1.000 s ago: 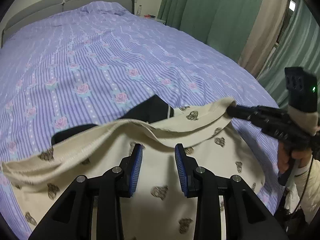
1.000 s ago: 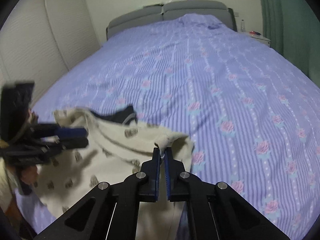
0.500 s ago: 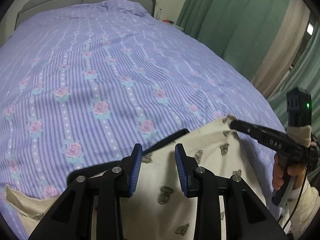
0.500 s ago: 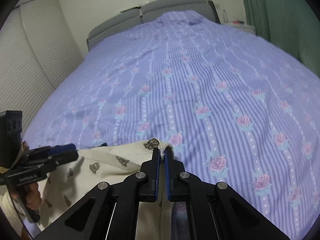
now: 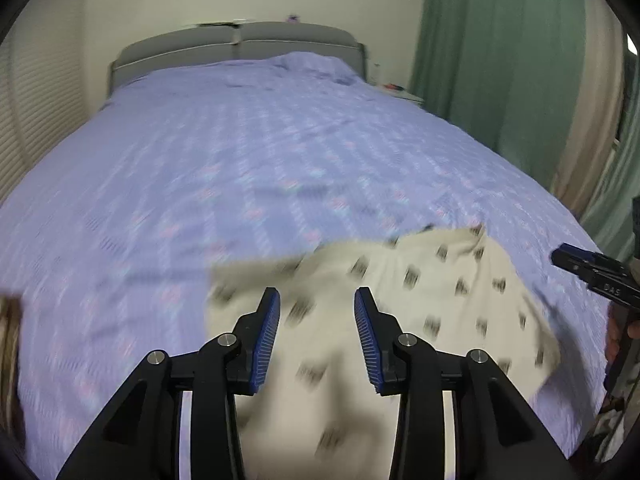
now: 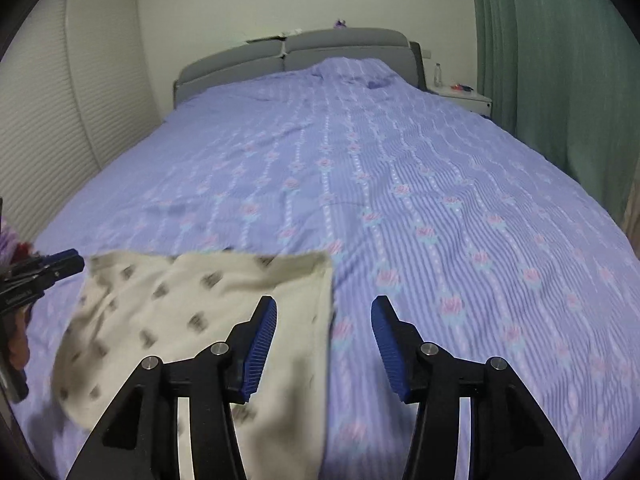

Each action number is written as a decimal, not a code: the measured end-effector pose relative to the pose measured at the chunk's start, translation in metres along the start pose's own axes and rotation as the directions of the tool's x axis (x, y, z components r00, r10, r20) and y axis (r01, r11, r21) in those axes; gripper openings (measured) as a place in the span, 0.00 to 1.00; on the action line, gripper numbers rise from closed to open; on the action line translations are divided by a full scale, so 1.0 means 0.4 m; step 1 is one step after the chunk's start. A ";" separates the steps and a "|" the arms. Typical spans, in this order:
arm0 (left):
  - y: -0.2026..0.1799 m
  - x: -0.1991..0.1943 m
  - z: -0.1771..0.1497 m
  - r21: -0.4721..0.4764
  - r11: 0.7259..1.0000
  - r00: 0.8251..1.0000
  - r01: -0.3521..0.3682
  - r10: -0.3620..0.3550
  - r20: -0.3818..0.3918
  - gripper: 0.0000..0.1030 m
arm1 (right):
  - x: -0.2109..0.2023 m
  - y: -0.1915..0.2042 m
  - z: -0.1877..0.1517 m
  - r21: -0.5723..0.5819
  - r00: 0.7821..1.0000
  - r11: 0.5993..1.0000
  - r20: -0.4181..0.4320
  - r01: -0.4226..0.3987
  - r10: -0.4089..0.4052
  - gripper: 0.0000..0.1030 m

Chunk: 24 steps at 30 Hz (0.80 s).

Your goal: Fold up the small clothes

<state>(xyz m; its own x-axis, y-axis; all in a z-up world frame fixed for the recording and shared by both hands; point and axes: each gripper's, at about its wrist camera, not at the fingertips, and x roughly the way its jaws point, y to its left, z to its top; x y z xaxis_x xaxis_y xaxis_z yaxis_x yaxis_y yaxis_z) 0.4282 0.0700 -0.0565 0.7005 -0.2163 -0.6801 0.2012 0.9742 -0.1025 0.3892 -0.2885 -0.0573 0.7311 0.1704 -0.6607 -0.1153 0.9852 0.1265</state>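
A cream garment with dark printed motifs (image 5: 420, 300) lies spread flat on the purple striped bedspread (image 5: 240, 160) near the bed's foot. It also shows in the right wrist view (image 6: 180, 312). My left gripper (image 5: 316, 336) is open and empty, above the garment's near part. My right gripper (image 6: 324, 344) is open and empty, over the garment's right edge. The right gripper's tip shows at the right of the left wrist view (image 5: 592, 272). The left gripper's tip shows at the left of the right wrist view (image 6: 44, 272).
A grey headboard (image 6: 296, 56) stands at the far end. Green curtains (image 5: 500, 60) hang along the right side. A nightstand (image 6: 460, 96) with small items stands beside the headboard. A white slatted wall (image 6: 48, 128) is on the left.
My right gripper opened and let go of the garment's edge. The garment dropped flat onto the bed. Both grippers pulled back and tilted up; the black piece under it no longer shows.
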 end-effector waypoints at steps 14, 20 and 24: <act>0.034 -0.197 -0.336 -0.149 0.988 0.998 -0.040 0.034 -0.048 0.40 | -0.163 0.072 -0.255 -0.030 0.999 0.999 0.000 0.035 -0.035 0.49; 0.054 -0.152 -0.343 -0.252 0.968 0.999 0.016 -0.026 -0.037 0.40 | -0.152 0.043 -0.306 0.094 1.000 0.996 -0.006 -0.001 0.002 0.49; 0.074 -0.104 -0.349 -0.298 0.954 0.996 0.019 -0.043 -0.074 0.39 | -0.134 0.050 -0.320 0.107 1.000 0.994 0.000 -0.010 0.010 0.49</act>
<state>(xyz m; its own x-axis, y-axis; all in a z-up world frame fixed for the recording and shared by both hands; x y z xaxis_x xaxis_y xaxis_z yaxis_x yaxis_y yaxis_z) 0.3094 0.1170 -0.1326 0.6385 -0.2524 -0.7271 0.0012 0.9450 -0.3269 0.2616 -0.2758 -0.1141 0.7296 0.1801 -0.6598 -0.0498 0.9761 0.2113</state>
